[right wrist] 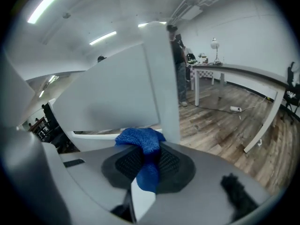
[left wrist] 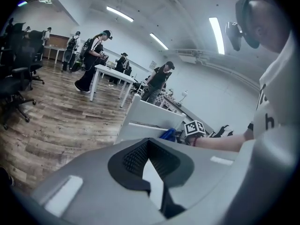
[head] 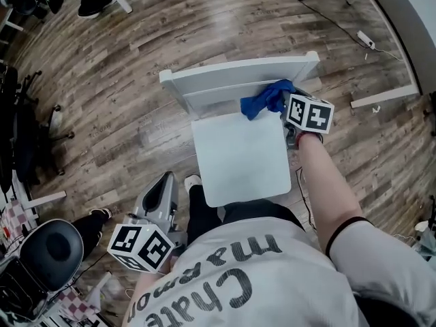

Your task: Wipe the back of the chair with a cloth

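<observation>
right gripper [right wrist: 146,162] pinching blue cloth [right wrist: 140,140] at the chair back's [head: 235,70] right end, slat runs off left | left gripper [left wrist: 151,165] slightly parted, empty, well back

bright ceiling strip lights [left wrist: 216,33] — fisheye-bent, dark-cornered edges — soft close-up blur

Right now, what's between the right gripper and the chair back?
Only the blue cloth. The right gripper clamps it, and its bunched end appears to press against the chair back. The right gripper view shows this best.
</observation>
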A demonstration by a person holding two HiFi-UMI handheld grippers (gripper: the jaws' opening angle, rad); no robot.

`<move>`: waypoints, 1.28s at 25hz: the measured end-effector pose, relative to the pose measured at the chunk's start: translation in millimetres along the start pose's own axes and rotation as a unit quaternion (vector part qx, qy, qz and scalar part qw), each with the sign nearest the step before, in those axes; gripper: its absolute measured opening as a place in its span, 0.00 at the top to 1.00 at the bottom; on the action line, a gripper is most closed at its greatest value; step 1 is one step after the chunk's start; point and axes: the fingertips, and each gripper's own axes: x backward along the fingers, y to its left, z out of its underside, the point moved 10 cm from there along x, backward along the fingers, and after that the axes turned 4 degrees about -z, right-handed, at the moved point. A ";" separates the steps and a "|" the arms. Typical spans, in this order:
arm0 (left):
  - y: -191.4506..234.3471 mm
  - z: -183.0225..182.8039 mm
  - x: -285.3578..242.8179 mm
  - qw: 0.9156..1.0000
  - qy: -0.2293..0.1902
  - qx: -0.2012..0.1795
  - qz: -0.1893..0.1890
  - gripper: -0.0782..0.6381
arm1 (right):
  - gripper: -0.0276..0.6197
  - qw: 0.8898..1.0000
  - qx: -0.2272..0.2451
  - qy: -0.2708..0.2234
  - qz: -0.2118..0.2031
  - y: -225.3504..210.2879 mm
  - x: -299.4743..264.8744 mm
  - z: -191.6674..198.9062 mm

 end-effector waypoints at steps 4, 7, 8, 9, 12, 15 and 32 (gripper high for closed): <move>-8.9 -1.5 -6.4 1.000 0.007 -0.008 0.009 0.88 | 0.85 0.999 0.030 0.000 -0.012 -10.5 8.1 -4.8; -14.0 -1.6 -11.8 1.000 0.015 -0.010 0.015 0.88 | 0.85 0.998 0.054 0.002 -0.010 -8.6 11.0 -5.1; -14.6 -1.3 -12.9 1.000 0.017 -0.013 0.019 0.88 | 0.85 0.999 0.053 0.001 -0.009 -7.1 11.8 -4.1; -14.6 -1.0 -13.3 0.999 0.017 -0.016 0.023 0.88 | 0.85 0.999 0.052 0.000 -0.008 -4.6 12.4 -2.5; -13.2 -1.7 -9.5 0.999 0.015 -0.023 0.022 0.88 | 0.85 0.998 0.060 0.008 -0.014 10.5 11.5 5.2; -4.9 -2.6 -0.4 1.000 0.009 -0.018 0.004 0.88 | 0.85 0.996 0.073 0.028 -0.046 40.9 -1.1 17.1; 69.0 20.6 63.0 0.991 -0.046 0.083 -0.098 0.88 | 0.85 0.945 0.180 0.100 -0.254 247.3 -81.9 43.7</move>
